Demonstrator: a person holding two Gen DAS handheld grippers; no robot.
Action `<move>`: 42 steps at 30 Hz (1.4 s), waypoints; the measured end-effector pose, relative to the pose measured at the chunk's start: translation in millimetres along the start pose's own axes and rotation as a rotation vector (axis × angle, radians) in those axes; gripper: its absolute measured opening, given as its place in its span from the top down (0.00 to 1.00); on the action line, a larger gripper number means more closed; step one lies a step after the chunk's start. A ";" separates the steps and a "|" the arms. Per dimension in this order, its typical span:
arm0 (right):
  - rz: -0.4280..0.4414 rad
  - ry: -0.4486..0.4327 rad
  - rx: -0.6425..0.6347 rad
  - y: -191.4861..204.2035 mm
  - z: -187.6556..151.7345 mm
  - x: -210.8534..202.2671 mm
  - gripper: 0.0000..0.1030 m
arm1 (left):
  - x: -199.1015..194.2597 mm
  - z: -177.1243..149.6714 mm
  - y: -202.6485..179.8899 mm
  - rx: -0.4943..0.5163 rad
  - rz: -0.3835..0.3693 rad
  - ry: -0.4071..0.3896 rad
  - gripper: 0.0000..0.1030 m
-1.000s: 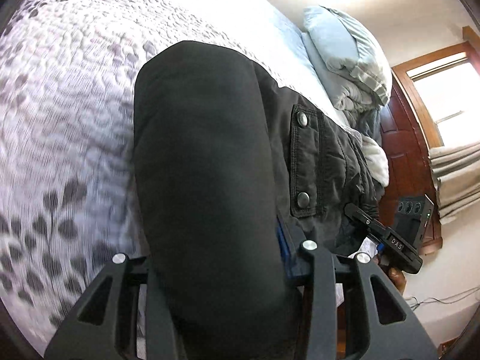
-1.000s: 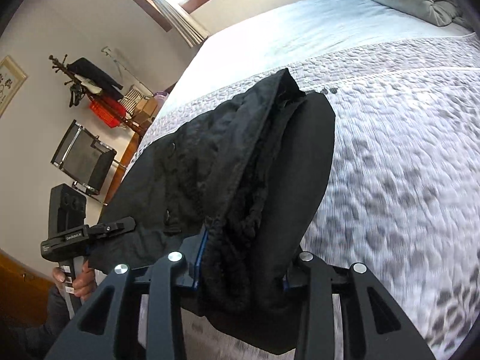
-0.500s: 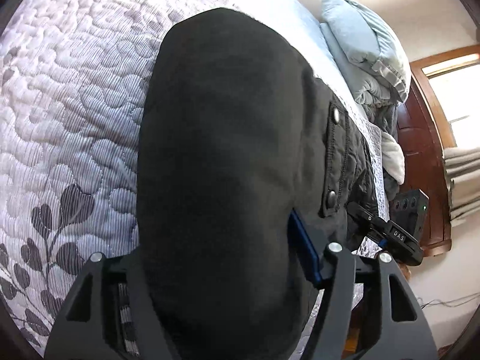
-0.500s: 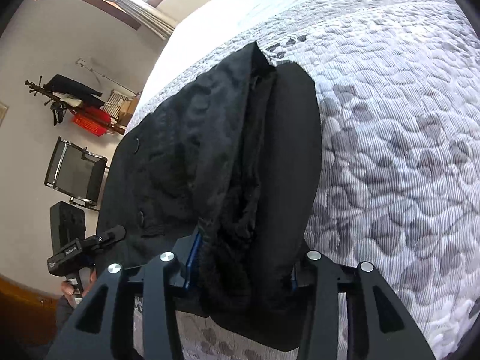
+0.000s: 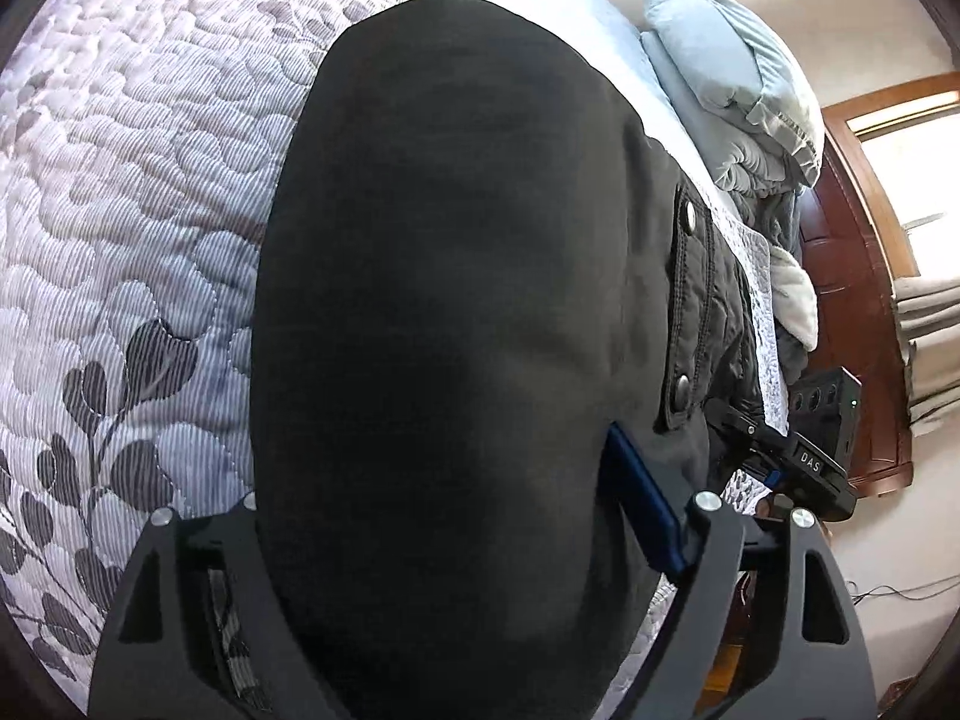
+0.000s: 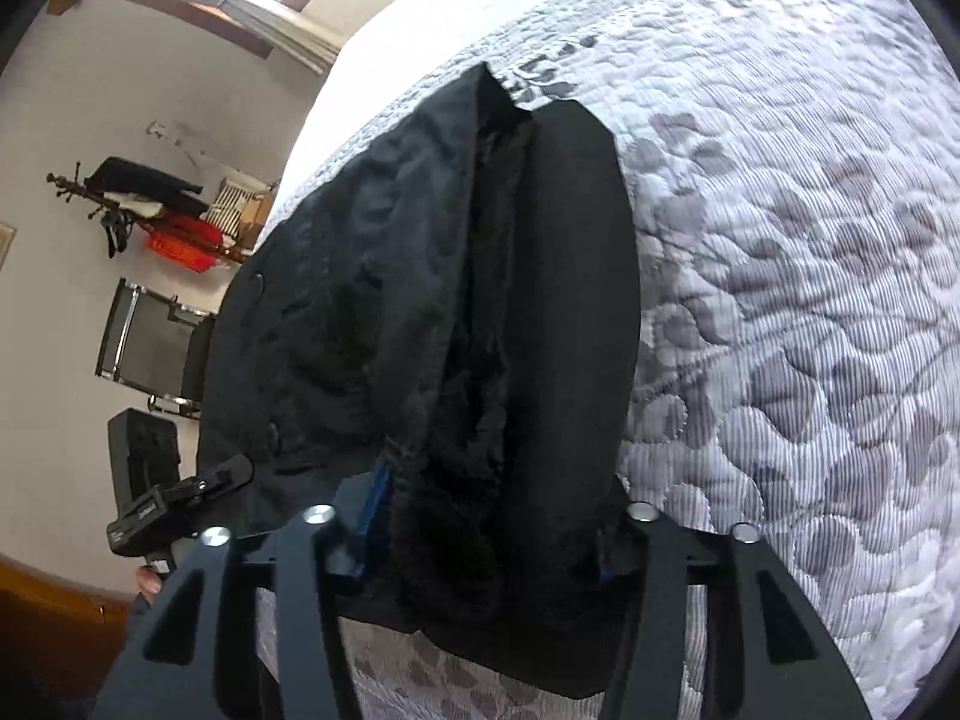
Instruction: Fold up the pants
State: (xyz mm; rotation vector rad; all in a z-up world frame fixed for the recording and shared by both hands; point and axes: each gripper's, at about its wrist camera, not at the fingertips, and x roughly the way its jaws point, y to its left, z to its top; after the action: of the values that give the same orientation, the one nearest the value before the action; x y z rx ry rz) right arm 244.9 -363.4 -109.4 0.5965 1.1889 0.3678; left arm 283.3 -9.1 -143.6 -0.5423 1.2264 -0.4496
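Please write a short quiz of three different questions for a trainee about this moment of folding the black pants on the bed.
1. True or false: the left gripper is shut on the pants.
2. What lies directly under the pants?
A) a wooden floor
B) a quilted bedspread with a leaf pattern
C) a glass table
3. Fill in: in the right wrist view, the right gripper holds a bunched edge of the pants whose fuzzy ____ is showing.

Key: 1 true; 2 B; 3 lining. In the left wrist view, two metal snaps show on a pocket flap, and folded bedding lies near the head of the bed.
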 end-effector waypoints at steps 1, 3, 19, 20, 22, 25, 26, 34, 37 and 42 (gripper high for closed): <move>-0.007 -0.010 0.008 -4.1 -1.9 0.0 0.26 | -1.2 -0.8 -0.6 -0.005 0.008 -0.005 0.18; -0.021 -0.045 0.011 -6.4 -8.5 -3.7 0.18 | -5.6 -2.9 -4.3 -0.017 0.035 -0.020 0.14; -0.389 -0.270 -0.056 14.3 -92.9 -84.5 0.04 | -86.8 -74.6 -29.1 0.097 0.392 -0.259 0.07; -0.399 -0.271 -0.069 19.7 -99.0 -86.0 0.04 | -87.3 -78.7 -33.1 0.114 0.414 -0.261 0.07; -0.423 -0.268 -0.084 27.9 -105.3 -86.3 0.04 | -87.7 -87.7 -40.6 0.147 0.444 -0.258 0.07; -0.444 -0.262 -0.111 39.9 -117.2 -85.3 0.04 | -88.1 -103.9 -48.3 0.176 0.470 -0.245 0.07; -0.449 -0.258 -0.117 42.7 -119.0 -82.5 0.04 | -90.2 -111.4 -51.7 0.186 0.484 -0.249 0.07; -0.473 -0.234 -0.175 73.1 -151.7 -72.9 0.04 | -97.1 -143.1 -69.0 0.239 0.534 -0.223 0.07; -0.470 -0.227 -0.197 86.1 -160.8 -71.4 0.04 | -103.0 -151.5 -74.7 0.238 0.539 -0.228 0.07; -0.459 -0.229 -0.234 104.1 -169.7 -76.1 0.04 | -114.9 -156.0 -76.9 0.217 0.531 -0.246 0.07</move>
State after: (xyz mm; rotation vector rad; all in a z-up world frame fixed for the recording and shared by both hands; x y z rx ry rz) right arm 63.7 -283.5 -30.5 0.1464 1.0079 0.0430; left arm 98.9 -24.3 -47.7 -0.0701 1.0177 -0.0583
